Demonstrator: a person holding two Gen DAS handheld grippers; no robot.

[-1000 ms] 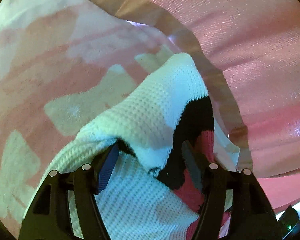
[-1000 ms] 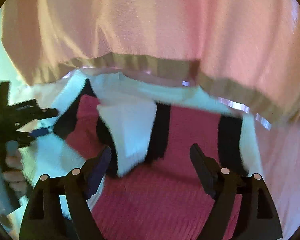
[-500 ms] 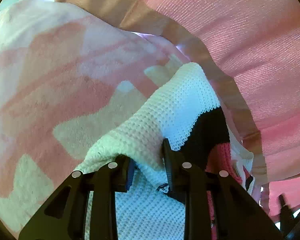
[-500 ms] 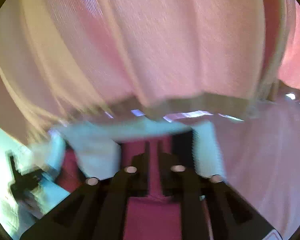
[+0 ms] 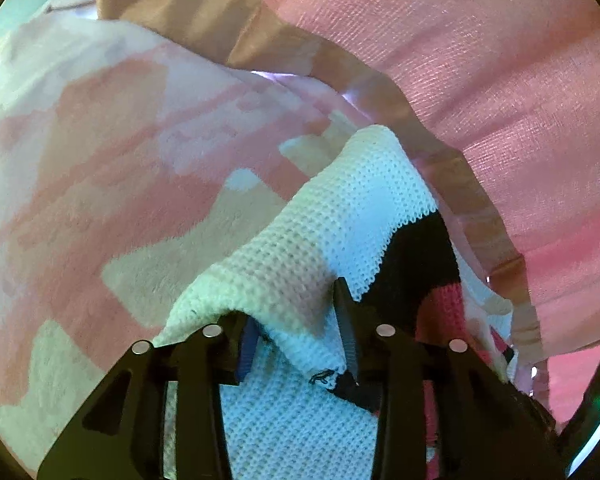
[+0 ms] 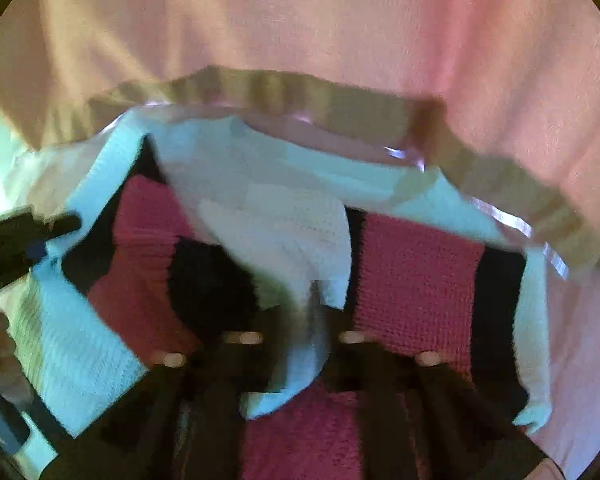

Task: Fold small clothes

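Two corners of the little knit sweater (image 6: 416, 276) are pinched, one by each of my tools. It is white, black and pink, and it lies spread on a soft pink and cream blanket (image 5: 112, 184), just below the hanging edge of a big pink cloth (image 5: 492, 80).

My left gripper (image 5: 296, 338) has closed down on a white fold, which bunches up between the fingers. I think I hold it by the edge so the whole side can swing over when I lift.

My right gripper (image 6: 300, 332) is squeezed nearly shut on a white strip near the middle. That view is blurry, so I cannot say which part it is.

I hold both sides so the knit stays flat and does not sag. The knit is thick and stretchy, so I think it could slip or pull crooked.
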